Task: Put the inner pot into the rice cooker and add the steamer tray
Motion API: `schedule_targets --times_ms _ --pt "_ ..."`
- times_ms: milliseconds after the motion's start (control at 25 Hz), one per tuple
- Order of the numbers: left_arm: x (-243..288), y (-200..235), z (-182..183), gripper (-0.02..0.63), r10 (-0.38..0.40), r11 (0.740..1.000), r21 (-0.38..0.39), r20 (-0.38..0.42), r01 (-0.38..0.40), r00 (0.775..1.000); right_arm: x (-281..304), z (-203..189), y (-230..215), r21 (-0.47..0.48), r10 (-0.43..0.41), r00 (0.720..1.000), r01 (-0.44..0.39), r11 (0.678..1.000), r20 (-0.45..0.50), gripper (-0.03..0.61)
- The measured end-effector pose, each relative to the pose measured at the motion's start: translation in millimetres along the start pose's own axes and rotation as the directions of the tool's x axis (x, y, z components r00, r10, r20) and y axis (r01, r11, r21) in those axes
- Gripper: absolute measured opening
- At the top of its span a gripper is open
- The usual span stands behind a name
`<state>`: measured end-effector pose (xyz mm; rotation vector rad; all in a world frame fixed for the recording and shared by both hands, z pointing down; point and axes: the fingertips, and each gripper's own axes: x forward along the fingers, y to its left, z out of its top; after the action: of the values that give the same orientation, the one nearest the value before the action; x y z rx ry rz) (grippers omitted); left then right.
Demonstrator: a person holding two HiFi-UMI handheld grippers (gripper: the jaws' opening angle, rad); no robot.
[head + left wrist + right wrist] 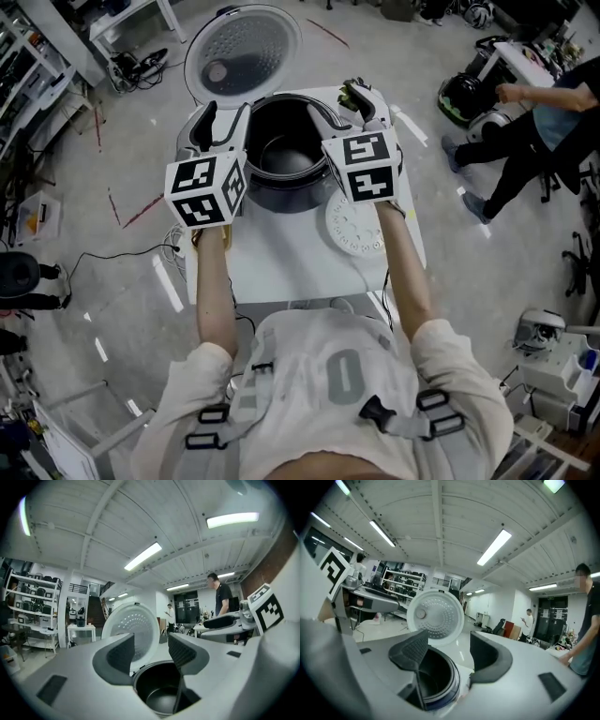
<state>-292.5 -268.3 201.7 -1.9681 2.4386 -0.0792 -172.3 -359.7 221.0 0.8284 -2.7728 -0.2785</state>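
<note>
The rice cooker (281, 200) stands on a white table (281, 267) with its round lid (244, 47) swung up at the back. The dark inner pot (281, 155) sits inside the cooker's body. To its right the white perforated steamer tray (354, 230) lies flat on the table. My left gripper (225, 117) hovers over the pot's left rim and my right gripper (342, 108) over its right rim. Both are open and hold nothing. From the left gripper (151, 651) the pot (164, 695) shows below the jaws. From the right gripper (449, 651) the pot (433, 681) also lies below, with the lid (436, 616) behind.
A person (544, 112) stands bent over on the floor to the right, by some equipment. Shelving (28, 56) lines the left side and cables trail on the floor. A white machine (562, 366) sits at the lower right. The table's right edge runs just beyond the tray.
</note>
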Motion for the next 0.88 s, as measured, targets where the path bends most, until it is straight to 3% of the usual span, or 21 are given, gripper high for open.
schedule_targets --times_ms 160,360,600,880 --pt "-43 -25 26 0.213 0.028 0.999 -0.02 0.17 -0.025 0.985 -50 28 18 0.007 0.043 0.984 -0.045 0.999 0.173 0.291" --pt "-80 -50 23 0.213 0.075 0.994 0.063 0.23 -0.092 0.97 -96 31 33 0.012 0.039 0.958 -0.044 0.999 0.283 0.29" --pt "-101 -81 -13 0.213 0.081 0.991 0.089 0.167 -0.097 0.983 -123 -9 44 0.105 0.046 0.967 -0.074 0.992 0.25 0.29" --pt "-104 -88 -27 0.213 0.092 0.993 0.059 0.143 -0.101 0.985 -129 -25 47 0.103 0.062 0.974 -0.086 0.991 0.217 0.29"
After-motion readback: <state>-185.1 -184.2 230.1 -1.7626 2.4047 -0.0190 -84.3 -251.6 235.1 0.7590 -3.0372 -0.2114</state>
